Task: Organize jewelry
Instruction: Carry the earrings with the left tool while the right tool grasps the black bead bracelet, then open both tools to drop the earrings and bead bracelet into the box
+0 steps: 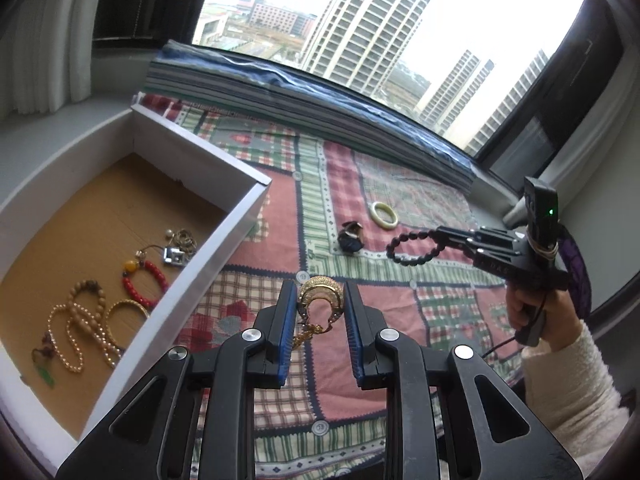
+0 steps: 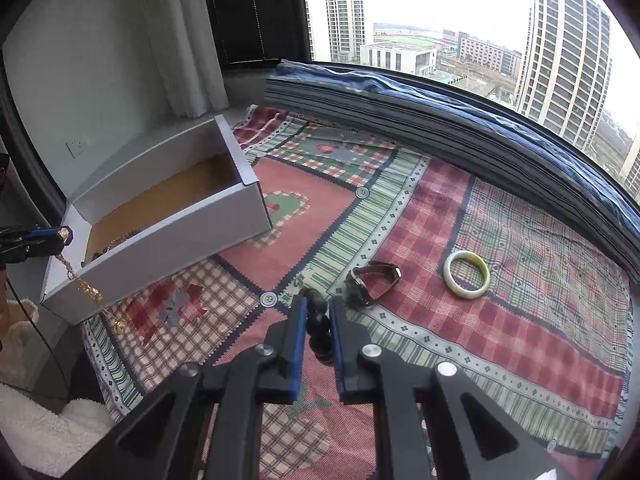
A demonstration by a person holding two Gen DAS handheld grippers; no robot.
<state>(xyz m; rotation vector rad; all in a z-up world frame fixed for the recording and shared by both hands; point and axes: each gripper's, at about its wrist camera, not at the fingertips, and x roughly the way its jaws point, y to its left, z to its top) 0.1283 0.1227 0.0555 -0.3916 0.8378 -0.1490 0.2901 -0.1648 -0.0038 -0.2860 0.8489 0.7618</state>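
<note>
While hidden from the right wrist, box (image 1: 224,220) contents plain; left gripper (image 1: 320,308) clamping gold necklace (image 1: 322,294), right gripper (image 2: 317,320) black beads (image 2: 318,328)

Left wrist view: looks down along its own fingers (image 1: 294,316) from above the quilt (image 1: 400,200), facing the window (image 1: 400,20); box (image 1: 224,248) close at left, seen into.
Right wrist view: same slant, facing the window (image 2: 440,8); box (image 2: 160,236) farther off at left.
Shared: quilt (image 2: 500,340), box, bangle (image 1: 385,213) (image 2: 467,275), watch (image 1: 351,237) (image 2: 370,282).
Cross-sight: right gripper (image 1: 436,236) at right of left view; left gripper (image 2: 64,236) at left edge of right view.
</note>
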